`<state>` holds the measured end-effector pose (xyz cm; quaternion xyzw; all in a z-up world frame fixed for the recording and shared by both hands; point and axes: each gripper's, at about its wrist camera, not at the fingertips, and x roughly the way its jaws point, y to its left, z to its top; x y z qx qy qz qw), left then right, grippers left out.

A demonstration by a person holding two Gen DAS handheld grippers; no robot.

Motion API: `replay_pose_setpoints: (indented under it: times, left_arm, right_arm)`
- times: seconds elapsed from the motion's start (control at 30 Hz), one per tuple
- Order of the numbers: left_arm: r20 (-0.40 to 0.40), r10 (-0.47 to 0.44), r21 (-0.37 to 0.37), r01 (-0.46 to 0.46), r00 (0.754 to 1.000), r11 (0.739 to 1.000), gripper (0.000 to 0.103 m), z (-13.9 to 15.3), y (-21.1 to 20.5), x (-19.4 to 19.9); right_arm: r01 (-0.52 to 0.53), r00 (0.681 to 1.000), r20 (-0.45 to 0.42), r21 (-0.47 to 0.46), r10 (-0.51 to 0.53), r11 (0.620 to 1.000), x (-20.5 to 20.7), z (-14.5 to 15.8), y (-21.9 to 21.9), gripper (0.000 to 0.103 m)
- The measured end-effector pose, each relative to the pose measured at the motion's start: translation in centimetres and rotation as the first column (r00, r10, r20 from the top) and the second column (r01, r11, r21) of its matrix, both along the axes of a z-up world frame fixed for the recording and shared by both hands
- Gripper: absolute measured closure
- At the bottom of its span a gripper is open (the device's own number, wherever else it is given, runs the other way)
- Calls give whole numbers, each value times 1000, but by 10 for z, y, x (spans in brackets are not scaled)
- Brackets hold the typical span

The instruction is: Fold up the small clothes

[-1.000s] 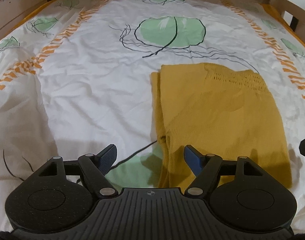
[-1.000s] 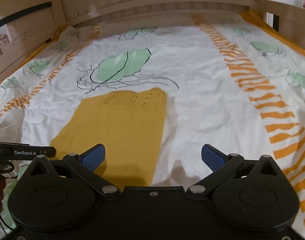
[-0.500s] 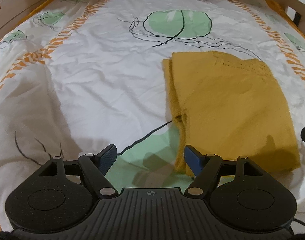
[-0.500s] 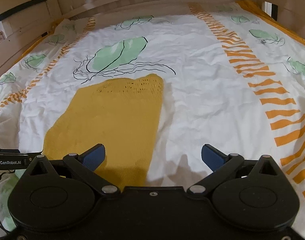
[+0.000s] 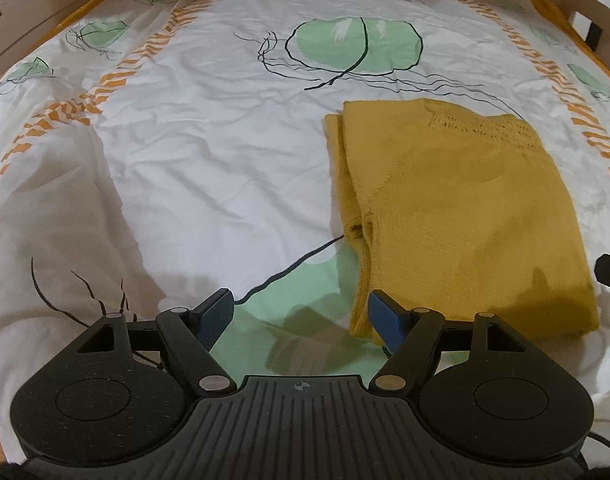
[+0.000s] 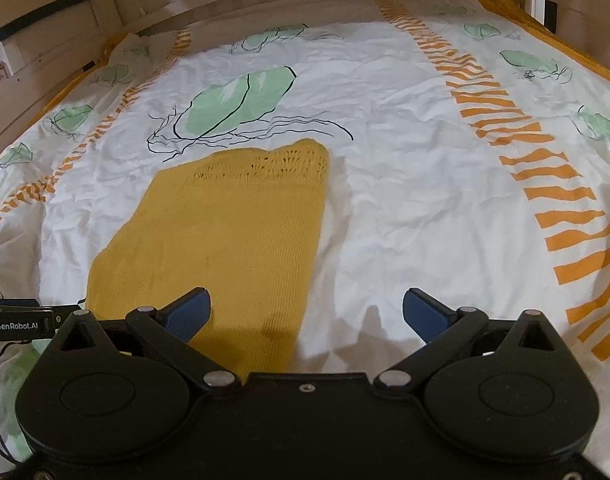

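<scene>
Patterned bedsheet (image 5: 209, 168) under yellow knit top (image 5: 457, 216), already folded narrow (sides in). Left gripper (image 5: 301, 316) and right gripper (image 6: 307, 312) released, empty. Crosswise fold probably left.

One yellow knit garment (image 5: 457, 216), two grippers (image 5: 301, 316)

Dim warm indoor light, soft shadows near the lens, strong fisheye bending at edges.
</scene>
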<state>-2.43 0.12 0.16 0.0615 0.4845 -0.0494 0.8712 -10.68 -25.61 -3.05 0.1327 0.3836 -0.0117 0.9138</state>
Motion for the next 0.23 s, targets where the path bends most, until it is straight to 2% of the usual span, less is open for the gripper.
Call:
replay_pose_setpoints:
  times: [0.23]
  left_arm:
    - [1, -2, -3, 2, 1000, 1000, 30, 0, 0, 0]
  right_arm:
    - [-6, 1000, -4, 6, 6, 1000, 1, -2, 2, 1]
